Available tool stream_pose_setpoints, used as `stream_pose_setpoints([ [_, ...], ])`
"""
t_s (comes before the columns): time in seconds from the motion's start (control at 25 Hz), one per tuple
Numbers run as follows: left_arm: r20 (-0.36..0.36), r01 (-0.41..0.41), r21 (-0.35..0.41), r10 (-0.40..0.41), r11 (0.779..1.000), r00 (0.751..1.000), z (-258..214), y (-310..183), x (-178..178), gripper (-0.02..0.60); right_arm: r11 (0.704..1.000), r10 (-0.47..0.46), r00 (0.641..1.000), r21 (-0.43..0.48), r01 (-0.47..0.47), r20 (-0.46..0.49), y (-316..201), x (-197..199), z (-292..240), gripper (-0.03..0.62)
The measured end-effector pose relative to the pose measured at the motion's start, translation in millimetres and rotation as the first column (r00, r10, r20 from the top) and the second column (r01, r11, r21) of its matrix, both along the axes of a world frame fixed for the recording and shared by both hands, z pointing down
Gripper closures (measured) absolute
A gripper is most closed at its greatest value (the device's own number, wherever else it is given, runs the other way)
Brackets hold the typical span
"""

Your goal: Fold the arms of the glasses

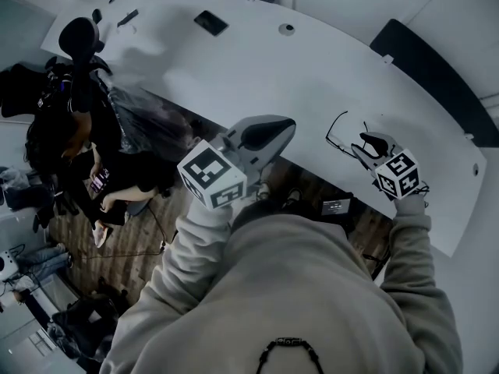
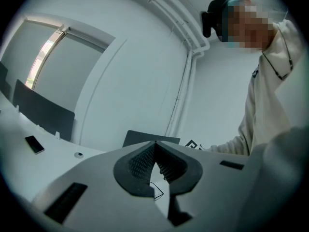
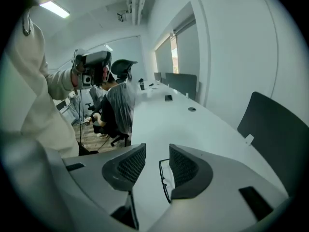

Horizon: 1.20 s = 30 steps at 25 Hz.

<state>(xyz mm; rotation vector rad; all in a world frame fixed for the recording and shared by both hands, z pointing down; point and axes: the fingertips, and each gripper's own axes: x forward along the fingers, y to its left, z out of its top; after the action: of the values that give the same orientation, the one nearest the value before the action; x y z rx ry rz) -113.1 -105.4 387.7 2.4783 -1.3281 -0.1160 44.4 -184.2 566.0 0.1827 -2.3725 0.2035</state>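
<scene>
A pale sweatshirt [image 1: 296, 287] filled the near foreground. The left gripper [image 1: 279, 129] was held raised off the surface [image 1: 273, 61], its jaws clenched on nothing. The right gripper [image 1: 365, 140] angled down over the glasses [image 1: 337, 131], which lay on the surface near its front edge, at the person's right. Its jaws stood apart, with the frame between them beside one pad and not pinched.

Step judged: approach to the first arm. The next move calls for a light pinch on that arm and a swing inward. The long axis ran roughly along the jaws' line; which way the glasses faced was too fine to tell.
</scene>
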Motion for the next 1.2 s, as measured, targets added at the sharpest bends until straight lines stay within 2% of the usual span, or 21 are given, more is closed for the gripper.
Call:
stream_pose_setpoints([
  [0.24, 0.001, 0.052, -0.013, -0.052, 0.999, 0.999, 3.2, 6.3, -17.1, 0.575, 0.994, -0.107, 0.980, -0.027, 0.104, -0.165, 1.9, -2.2, 61.7, 0.448],
  [0.52, 0.005, 0.106, -0.028, -0.106, 0.994, 0.994, 6.7, 17.0, -35.2, 0.575, 0.971, -0.237, 0.897, -0.063, 0.231, -0.372, 10.1, 9.2, 141.1, 0.441],
  [0.68, 0.007, 0.128, -0.035, -0.128, 0.991, 0.992, 8.3, 23.4, -42.7, 0.575, 0.964, -0.267, 0.867, -0.104, 0.246, -0.421, 13.7, 13.7, 168.9, 0.439],
  [1.04, 0.024, 0.158, -0.044, -0.157, 0.987, 0.987, 9.9, 32.2, -55.1, 0.575, 0.956, -0.279, 0.804, -0.073, 0.284, -0.525, 8.1, 19.0, 206.8, 0.441],
  [1.08, 0.024, 0.159, -0.045, -0.158, 0.986, 0.987, 10.3, 33.3, -55.6, 0.575, 0.955, -0.282, 0.797, -0.076, 0.287, -0.534, 8.6, 21.1, 209.4, 0.447],
  [1.16, 0.019, 0.159, -0.045, -0.158, 0.986, 0.987, 9.8, 34.9, -56.3, 0.575, 0.954, -0.287, 0.788, -0.090, 0.286, -0.545, 11.3, 24.4, 210.0, 0.522],
  [1.2, 0.013, 0.156, -0.042, -0.156, 0.987, 0.988, 9.0, 35.5, -56.3, 0.575, 0.954, -0.289, 0.787, -0.091, 0.287, -0.546, 12.5, 24.4, 208.7, 0.523],
])
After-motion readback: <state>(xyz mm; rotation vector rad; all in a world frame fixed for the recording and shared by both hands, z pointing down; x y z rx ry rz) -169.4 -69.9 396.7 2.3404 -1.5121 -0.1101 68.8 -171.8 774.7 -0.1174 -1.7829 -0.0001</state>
